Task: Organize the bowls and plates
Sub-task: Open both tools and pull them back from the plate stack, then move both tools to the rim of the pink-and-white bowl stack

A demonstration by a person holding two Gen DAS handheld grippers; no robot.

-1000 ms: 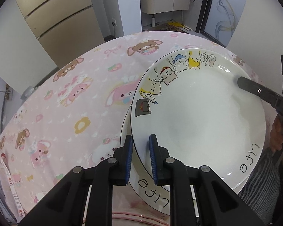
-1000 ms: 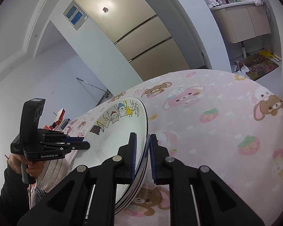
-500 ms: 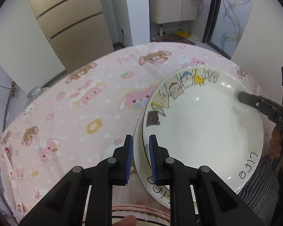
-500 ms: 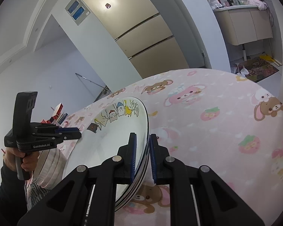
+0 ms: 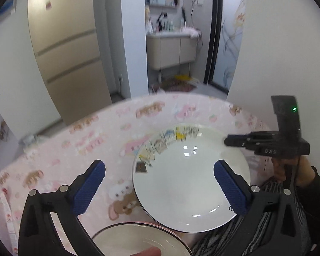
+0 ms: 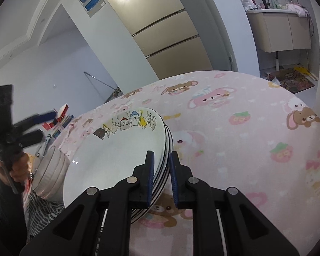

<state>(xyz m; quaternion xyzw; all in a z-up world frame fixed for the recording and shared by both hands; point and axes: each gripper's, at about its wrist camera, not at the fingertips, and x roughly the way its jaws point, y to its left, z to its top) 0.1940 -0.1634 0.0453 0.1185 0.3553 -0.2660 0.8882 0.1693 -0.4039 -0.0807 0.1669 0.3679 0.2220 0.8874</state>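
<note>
A white plate [image 5: 189, 183] with cartoon animals along its rim lies on top of a stack of several dark-rimmed plates [image 6: 167, 149] on the pink tablecloth. My left gripper [image 5: 160, 164] hovers above and short of it, fingers spread wide and opening, nothing between them. In the right wrist view it appears blurred at the far left [image 6: 32, 125]. My right gripper [image 6: 162, 177] straddles the stack's near rim. Its jaws are opening, the rim lies between them, and a thin gap shows at the right pad. A hand holds the right gripper [image 5: 266, 145] at the plate's far right.
A cream bowl [image 5: 138, 241] with a dark rim sits at the table's near edge, with a fingertip [image 5: 147, 251] in front of it. Stacked ribbed cream bowls [image 6: 51, 170] stand left of the plates. The round table [image 6: 245, 128] stretches away to the right. Small boxes and pens [image 6: 59, 119] lie beyond.
My left gripper let go of the top plate's rim, opened wide and pulled up and back. The plate has settled flat on the stack. The right jaws have parted a little.
</note>
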